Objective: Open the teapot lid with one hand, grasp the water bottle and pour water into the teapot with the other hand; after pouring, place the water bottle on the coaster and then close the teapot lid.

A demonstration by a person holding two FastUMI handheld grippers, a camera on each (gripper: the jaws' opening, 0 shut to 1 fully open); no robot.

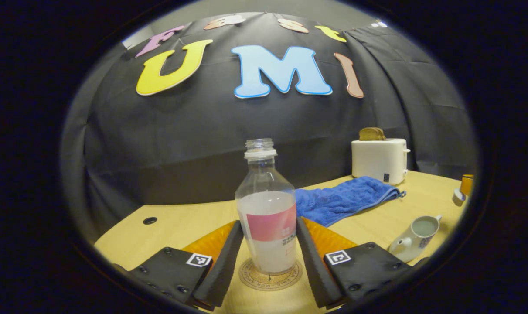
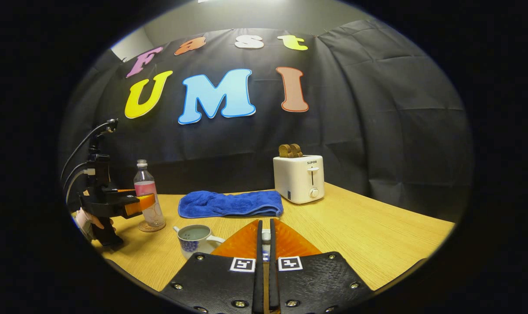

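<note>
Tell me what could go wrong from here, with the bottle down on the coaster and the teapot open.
1. The water bottle stands uncapped and part full on the coaster, with the left tongs close on both sides; backing out crooked could tip it.
2. The right tongs seem to pinch the small teapot lid by a narrow bit; it could slip on the way to the full teapot.

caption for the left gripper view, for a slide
Water bottle standing uncapped on the coaster between the left gripper's spread fingers, open teapot off to the side.
</note>
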